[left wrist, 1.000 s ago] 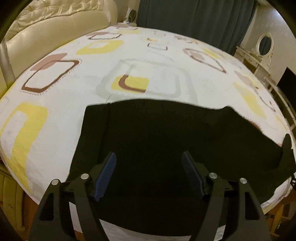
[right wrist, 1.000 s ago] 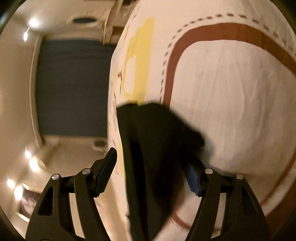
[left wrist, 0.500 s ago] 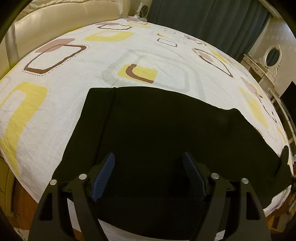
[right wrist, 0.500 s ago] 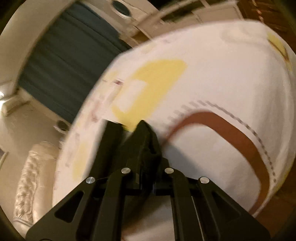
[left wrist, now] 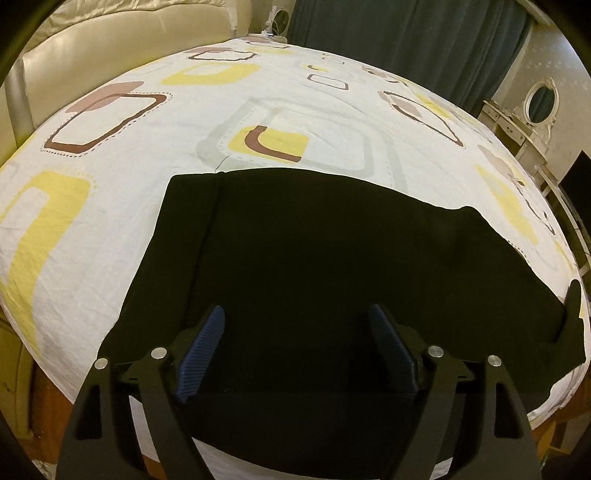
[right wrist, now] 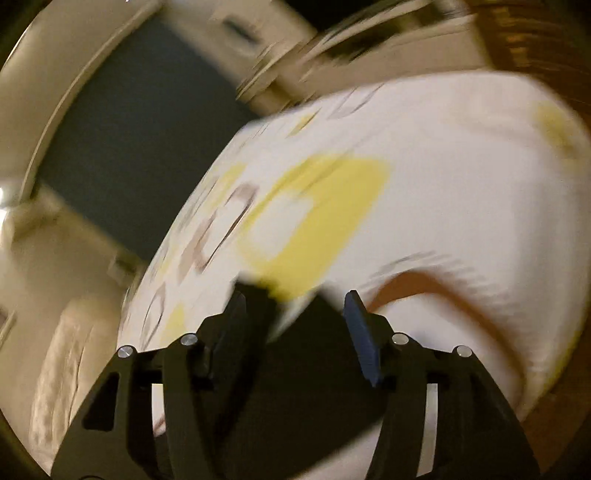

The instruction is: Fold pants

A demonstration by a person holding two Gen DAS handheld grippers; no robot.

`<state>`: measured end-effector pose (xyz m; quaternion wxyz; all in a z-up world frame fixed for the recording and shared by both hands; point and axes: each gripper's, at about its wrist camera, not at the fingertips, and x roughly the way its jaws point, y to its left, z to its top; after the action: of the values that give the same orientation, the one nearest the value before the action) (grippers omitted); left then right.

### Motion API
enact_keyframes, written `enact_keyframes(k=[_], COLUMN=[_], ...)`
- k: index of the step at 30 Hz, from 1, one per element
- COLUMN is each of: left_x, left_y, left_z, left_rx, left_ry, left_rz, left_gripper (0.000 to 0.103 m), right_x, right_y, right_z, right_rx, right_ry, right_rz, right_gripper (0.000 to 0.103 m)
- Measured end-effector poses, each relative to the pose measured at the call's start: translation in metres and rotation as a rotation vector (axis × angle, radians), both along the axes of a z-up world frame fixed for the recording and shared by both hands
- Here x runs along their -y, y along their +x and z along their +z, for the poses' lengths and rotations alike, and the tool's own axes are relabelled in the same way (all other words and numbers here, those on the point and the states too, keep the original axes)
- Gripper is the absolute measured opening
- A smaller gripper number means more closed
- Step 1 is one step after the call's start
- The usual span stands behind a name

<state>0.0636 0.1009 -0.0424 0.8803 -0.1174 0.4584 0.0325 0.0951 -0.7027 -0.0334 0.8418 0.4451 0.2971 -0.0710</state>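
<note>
Black pants (left wrist: 314, 266) lie flat across the near part of a bed (left wrist: 258, 103) with a white sheet printed with yellow and brown shapes. My left gripper (left wrist: 295, 325) is open and empty, hovering above the near middle of the pants. My right gripper (right wrist: 293, 306) is open in its blurred view, with an end of the black pants (right wrist: 303, 350) lying between its fingers on the sheet. In the left wrist view, a dark finger of the right gripper (left wrist: 574, 299) shows at the right end of the pants.
A cream padded headboard (left wrist: 110, 40) stands at the back left. Dark teal curtains (left wrist: 406, 33) hang behind the bed. A white dressing table with an oval mirror (left wrist: 539, 99) stands at the right. The bed's near edge drops to a wooden floor (left wrist: 48, 387).
My right gripper shut on the end of the pants, then opened again; its view has swung. My left gripper has pulled back and up a little, staying open.
</note>
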Motion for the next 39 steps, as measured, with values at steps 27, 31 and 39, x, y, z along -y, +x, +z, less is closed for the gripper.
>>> enact_keyframes(k=[27,31,39], left_x=[-0.001,0.000,0.001], left_y=[0.000,0.000,-0.002], left_z=[-0.002,-0.003,-0.003], left_rx=[-0.002,-0.002,-0.004], left_ry=[-0.009,-0.004,0.007], left_rz=[0.000,0.000,-0.009], left_gripper=[0.082,0.082,0.082], right_x=[-0.005,0.009,0.024], right_y=[-0.023,-0.074,-0.106], right_z=[0.011,-0.006,-0.070], right_rx=[0.087,0.063,-0.028], right_ry=[0.053,0.071,0.164], right_rz=[-0.046,-0.099,-0.171], right_gripper=[0.007,0.006,0.005])
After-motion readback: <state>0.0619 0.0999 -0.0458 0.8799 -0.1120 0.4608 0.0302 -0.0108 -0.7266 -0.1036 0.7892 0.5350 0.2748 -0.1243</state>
